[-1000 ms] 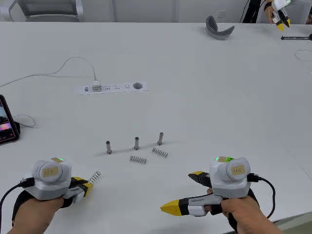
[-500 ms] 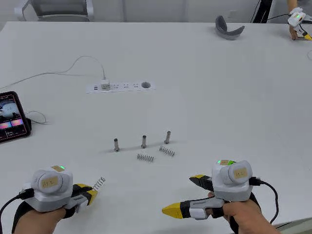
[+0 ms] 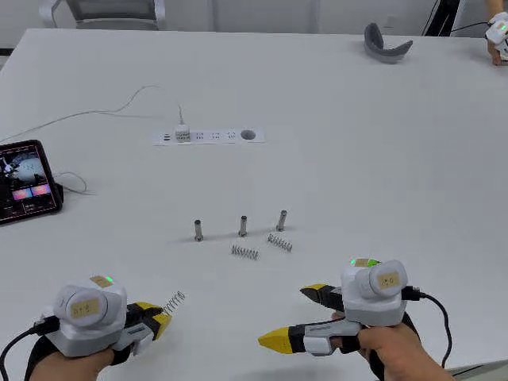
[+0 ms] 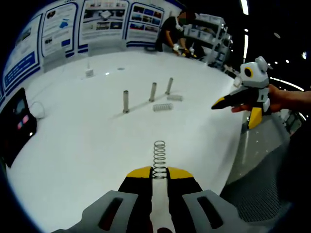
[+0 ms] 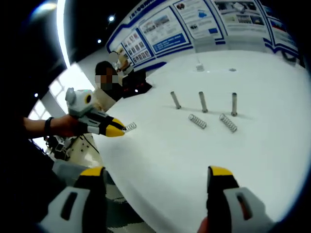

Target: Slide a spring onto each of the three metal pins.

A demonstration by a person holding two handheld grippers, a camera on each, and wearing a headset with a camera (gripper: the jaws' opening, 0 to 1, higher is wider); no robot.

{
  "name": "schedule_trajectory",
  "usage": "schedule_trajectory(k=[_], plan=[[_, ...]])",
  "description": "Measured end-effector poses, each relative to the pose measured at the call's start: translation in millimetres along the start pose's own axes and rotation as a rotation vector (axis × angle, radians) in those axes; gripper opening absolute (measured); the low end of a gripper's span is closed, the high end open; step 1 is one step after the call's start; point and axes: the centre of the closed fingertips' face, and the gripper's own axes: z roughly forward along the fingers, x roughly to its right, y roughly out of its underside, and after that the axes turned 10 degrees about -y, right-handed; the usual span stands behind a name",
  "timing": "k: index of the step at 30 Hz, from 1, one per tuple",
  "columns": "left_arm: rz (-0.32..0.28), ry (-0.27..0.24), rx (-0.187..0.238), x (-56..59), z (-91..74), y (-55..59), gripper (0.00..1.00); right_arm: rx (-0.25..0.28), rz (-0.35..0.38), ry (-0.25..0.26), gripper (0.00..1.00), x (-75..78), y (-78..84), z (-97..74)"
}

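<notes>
Counted 3 metal pins, upright in a row: left pin (image 3: 198, 230), middle pin (image 3: 243, 226), right pin (image 3: 282, 220). Springs, 3 total: 2 lay loose on the table (image 3: 381, 159) just in front of the pins, nearer spring (image 3: 245, 252) and farther spring (image 3: 279, 243), + 1 held spring (image 3: 174, 302) pinched in the fingers (image 4: 141, 172) of the left gripper (image 3: 161, 317). Grippers w/ the person: 2, incl. the right gripper (image 3: 286, 316); 1 other gripper (image 3: 498, 32) sat at the far right edge. Also 1 power strip (image 3: 208, 136) w/ 1 white charger (image 3: 182, 131) plugged in, 1 tablet (image 3: 28, 181), 1 grey curved pad (image 3: 386, 44), 1 chair (image 3: 103, 9).
</notes>
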Motion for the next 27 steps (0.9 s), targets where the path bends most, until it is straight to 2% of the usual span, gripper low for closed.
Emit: schedule_trajectory(k=[5, 10, 14, 27], plan=[[0.038, 0.024, 0.015, 10.4, -3.0, -11.8, 0.11, -0.001, -0.001, -0.03, 0.82, -4.8, -0.4, 5.8], [0.073, 0.05, 0.034, 20.8, -2.6, -24.0, 0.11, 0.019, 0.004, -0.053, 0.79, -8.6, -8.1, 9.1], [0.1, 0.079, 0.067, 32.0, -3.5, -35.4, 0.11, 0.032, -0.002, -0.077, 0.77, -12.9, -15.7, 10.7], [0.173, 0.16, 0.102, 68.8, -2.4, -55.1, 0.11, 0.103, 0.015, -0.143, 0.6, -23.8, -38.0, 12.9]])
